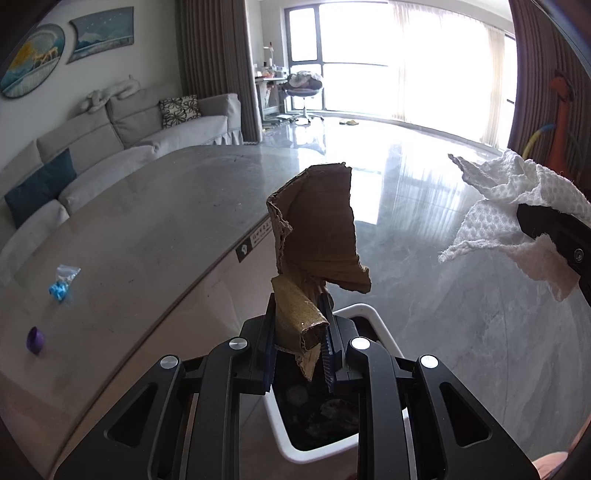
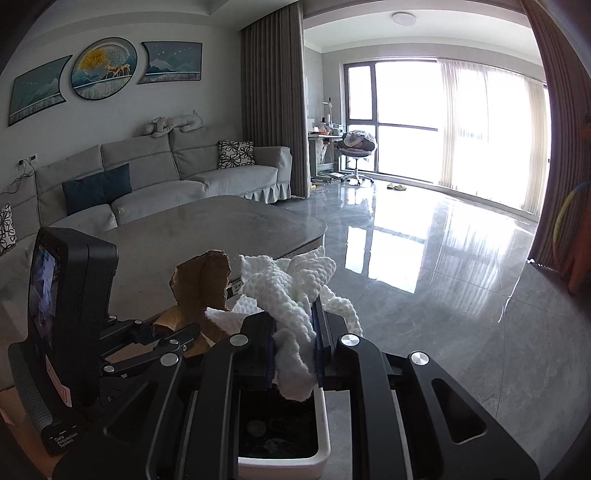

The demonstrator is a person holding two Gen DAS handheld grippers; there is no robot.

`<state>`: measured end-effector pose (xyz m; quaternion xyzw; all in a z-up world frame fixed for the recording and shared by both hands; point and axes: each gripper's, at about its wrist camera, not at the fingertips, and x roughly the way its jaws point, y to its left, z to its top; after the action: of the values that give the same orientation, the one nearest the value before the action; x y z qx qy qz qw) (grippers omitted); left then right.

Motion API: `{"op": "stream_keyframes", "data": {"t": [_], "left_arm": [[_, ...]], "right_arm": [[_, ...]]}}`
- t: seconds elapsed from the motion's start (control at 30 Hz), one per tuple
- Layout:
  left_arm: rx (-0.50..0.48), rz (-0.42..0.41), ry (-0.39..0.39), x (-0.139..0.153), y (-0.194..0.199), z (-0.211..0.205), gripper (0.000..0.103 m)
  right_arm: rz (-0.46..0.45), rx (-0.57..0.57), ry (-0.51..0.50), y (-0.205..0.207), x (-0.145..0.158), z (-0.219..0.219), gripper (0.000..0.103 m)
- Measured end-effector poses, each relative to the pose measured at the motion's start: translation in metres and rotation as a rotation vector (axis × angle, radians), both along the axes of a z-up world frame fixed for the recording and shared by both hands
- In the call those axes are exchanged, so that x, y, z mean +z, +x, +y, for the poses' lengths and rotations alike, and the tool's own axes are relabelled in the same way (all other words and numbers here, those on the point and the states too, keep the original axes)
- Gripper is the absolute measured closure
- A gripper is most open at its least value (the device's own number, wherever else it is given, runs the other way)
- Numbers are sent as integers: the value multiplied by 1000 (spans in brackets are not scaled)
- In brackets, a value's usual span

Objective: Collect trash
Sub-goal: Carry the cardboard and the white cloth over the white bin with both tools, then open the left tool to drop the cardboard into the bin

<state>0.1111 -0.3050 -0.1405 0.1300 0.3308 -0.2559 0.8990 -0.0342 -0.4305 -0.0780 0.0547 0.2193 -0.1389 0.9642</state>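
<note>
Left gripper (image 1: 301, 321) pinches torn cardboard (image 1: 317, 229); right gripper (image 2: 293, 343) clamps paper towel (image 2: 291, 291) above bin (image 2: 321, 435).

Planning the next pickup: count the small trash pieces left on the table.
2. A blue-and-clear wrapper lies near the table's left edge, and a purple cap sits just nearer the camera. More may be hidden outside the view.

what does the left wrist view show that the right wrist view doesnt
Only the left wrist view: a small blue packet and a purple cap on the table.
Only the right wrist view: the left gripper's screen unit and a ceiling light.
Both: the cardboard scrap shut in the left gripper, the paper towel shut in the right gripper, and the white bin below.
</note>
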Motion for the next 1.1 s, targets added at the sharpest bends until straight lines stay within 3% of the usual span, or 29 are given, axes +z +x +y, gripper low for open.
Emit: {"op": "stream_keyframes", "data": {"t": [0.3,0.53,1.03,1.1], "left_arm": [[-20,80,67,-57,14,-16,81],[-35,152,110,-99,27,-19,81],[-43,192,112,-122,45,-18,81],[-57,211,110,-126,47,-17,77]], "right_arm": [[128,-34,-2,25,-48,-5,86],[209,-12,-24,47,-64,6,86],[288,20,-4,72,-81,3,86],[299,19,-5,76,-84,1,86]]}}
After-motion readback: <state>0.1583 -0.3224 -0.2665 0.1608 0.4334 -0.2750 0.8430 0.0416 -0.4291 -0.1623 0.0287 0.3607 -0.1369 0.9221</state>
